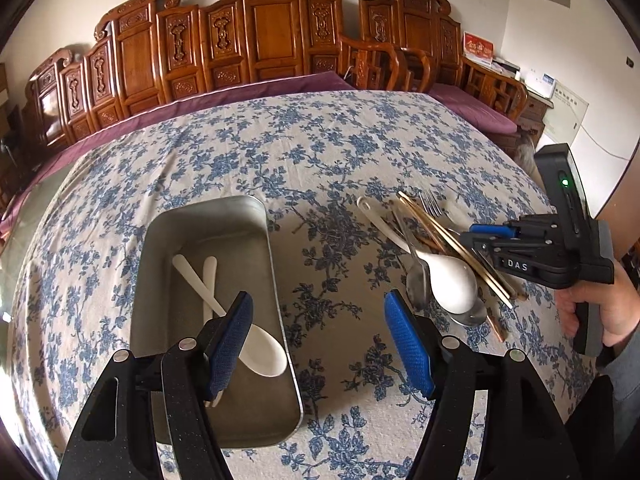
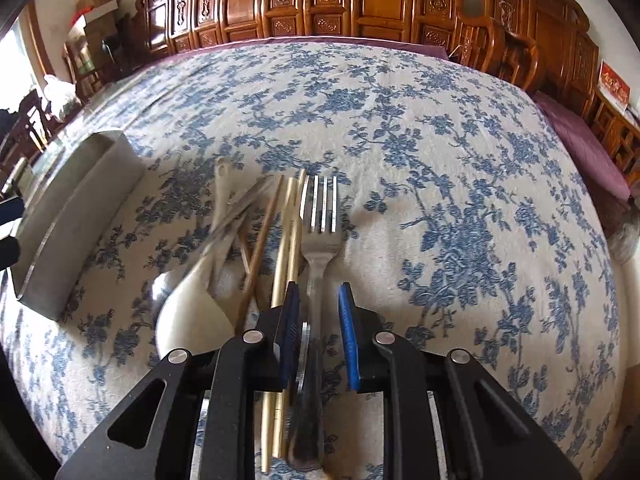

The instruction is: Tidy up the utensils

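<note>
Lower centre, the right tongs (image 2: 319, 336) straddle a 4-tined steel fork (image 2: 319, 236) unpinched; the left tongs (image 1: 320, 344) gape above the matte metal tray (image 1: 208, 220).

Fork (image 2: 316, 280) handle end runs under the right gripper (image 2: 319, 336) body (contact unclear), spoon handles (image 2: 228, 220) motion-blurred.

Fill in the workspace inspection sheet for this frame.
Surface: blue floral tablecloth, lying flat.
Job's things: rectangular metal tray holds two white plastic spoons; loose pile beside it includes white ceramic spoon, gold chopsticks, steel fork.
Clutter: nothing seen.
Grippers: left tool open above tray's edge; right tool open, straddling the fork's handle.
Cables: white cable on right wall.
Surroundings: carved wooden bench, purple cushion.
</note>
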Available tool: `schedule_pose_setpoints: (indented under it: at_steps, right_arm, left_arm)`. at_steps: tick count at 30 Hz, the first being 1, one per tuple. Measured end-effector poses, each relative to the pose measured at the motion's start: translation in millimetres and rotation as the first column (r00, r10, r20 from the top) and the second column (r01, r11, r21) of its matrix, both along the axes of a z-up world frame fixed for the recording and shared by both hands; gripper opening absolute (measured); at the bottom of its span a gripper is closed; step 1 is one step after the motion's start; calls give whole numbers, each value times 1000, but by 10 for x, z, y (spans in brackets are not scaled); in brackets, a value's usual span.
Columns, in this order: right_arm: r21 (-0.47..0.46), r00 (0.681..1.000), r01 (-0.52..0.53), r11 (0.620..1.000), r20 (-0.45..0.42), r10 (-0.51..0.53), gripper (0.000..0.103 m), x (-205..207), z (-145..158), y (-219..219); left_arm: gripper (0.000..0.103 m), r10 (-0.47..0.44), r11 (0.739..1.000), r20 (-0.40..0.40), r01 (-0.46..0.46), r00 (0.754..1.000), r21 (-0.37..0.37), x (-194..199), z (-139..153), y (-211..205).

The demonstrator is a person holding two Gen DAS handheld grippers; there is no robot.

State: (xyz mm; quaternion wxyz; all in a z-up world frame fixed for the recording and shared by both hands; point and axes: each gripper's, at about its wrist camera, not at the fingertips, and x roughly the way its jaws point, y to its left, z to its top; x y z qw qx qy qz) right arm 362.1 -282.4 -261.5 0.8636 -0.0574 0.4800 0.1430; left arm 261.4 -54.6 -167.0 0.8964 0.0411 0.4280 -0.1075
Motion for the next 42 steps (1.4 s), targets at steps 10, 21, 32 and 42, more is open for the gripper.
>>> schedule_pose_setpoints:
  at_steps: [10,21,32,42]
  right_arm:
    - [26,999,29,999,-26,-28,8,57,-39,-204]
    - [116,998,60,991,-15,-58,8,39,69,-406]
    - [160,999,49,986,-7,-49,9,40,143,-385]
    - [167,999,45,985,-1,-46,9,25,169,-373]
  left_arm:
    - [65,-45,999,-39,45,998,19,34,-69,-409]
    - [51,-65,998,-139,61,988,-34,457,-385,-775]
    - [27,-54,995,-229,33,972,-95,733,-639,-832]
    - [17,-49,999,-260,44,964,-27,893,-709,-970]
